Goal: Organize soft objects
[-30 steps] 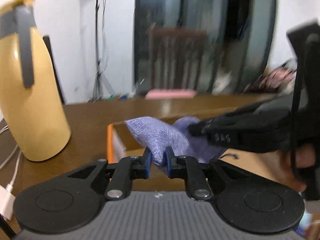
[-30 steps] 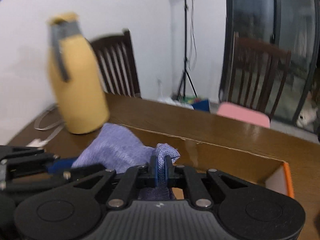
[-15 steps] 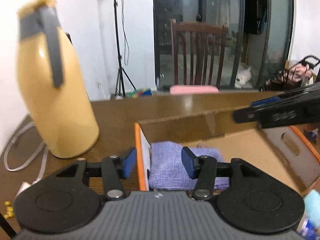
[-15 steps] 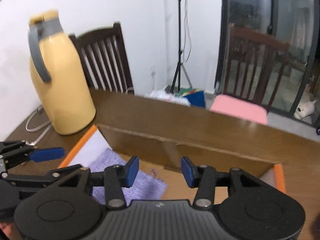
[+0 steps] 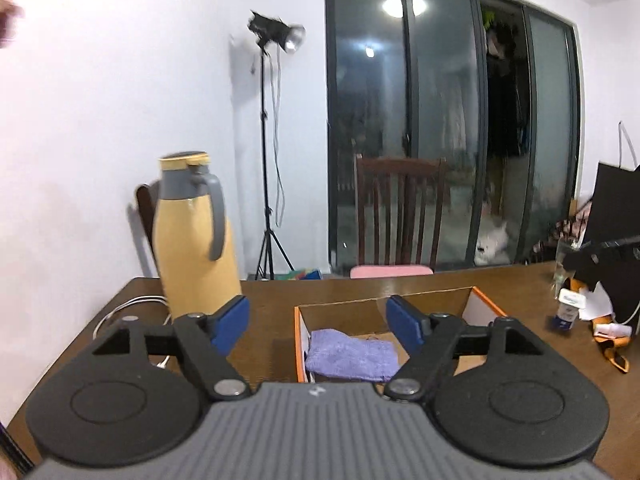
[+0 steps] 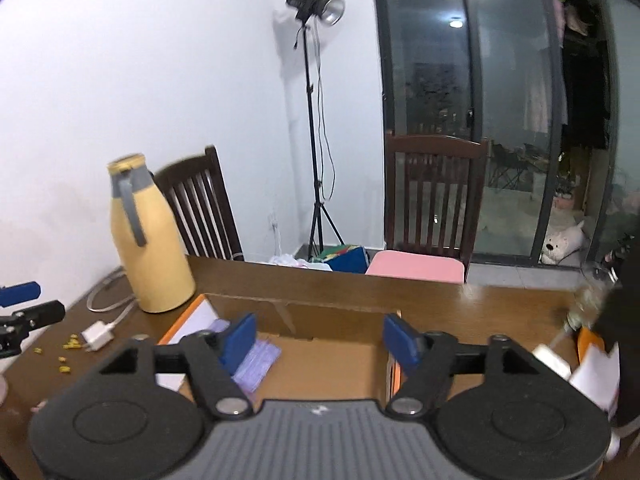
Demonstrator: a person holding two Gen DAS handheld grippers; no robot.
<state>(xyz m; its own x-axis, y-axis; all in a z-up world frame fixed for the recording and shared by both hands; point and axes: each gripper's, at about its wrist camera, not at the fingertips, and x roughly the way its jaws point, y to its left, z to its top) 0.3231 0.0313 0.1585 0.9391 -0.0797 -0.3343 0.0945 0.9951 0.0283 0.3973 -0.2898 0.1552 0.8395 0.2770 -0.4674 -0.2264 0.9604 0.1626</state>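
A folded purple cloth [image 5: 352, 354] lies flat in the left end of an open cardboard box [image 5: 480, 306] with orange edges. In the right wrist view the cloth [image 6: 256, 364] is partly hidden behind a blue pad, inside the same box [image 6: 304, 312]. My left gripper [image 5: 318, 324] hangs above and in front of the box, its jaws opening, nothing between them. My right gripper [image 6: 320, 338] is likewise raised over the box, jaws opening and empty. The right gripper's tip [image 5: 600, 254] shows at the right edge of the left wrist view, the left gripper's [image 6: 24, 312] at the left edge of the right wrist view.
A yellow thermos jug [image 5: 192, 240] stands on the brown table [image 5: 272, 292] left of the box, with a white cable and charger [image 6: 98, 334] beside it. Small bottles and papers [image 5: 576, 308] lie at the right. Two wooden chairs [image 6: 434, 200] and a light stand [image 6: 314, 120] are behind.
Both grippers let go of the purple cloth, which now lies in the box. Both then opened wide and drew back and up, away from the box.
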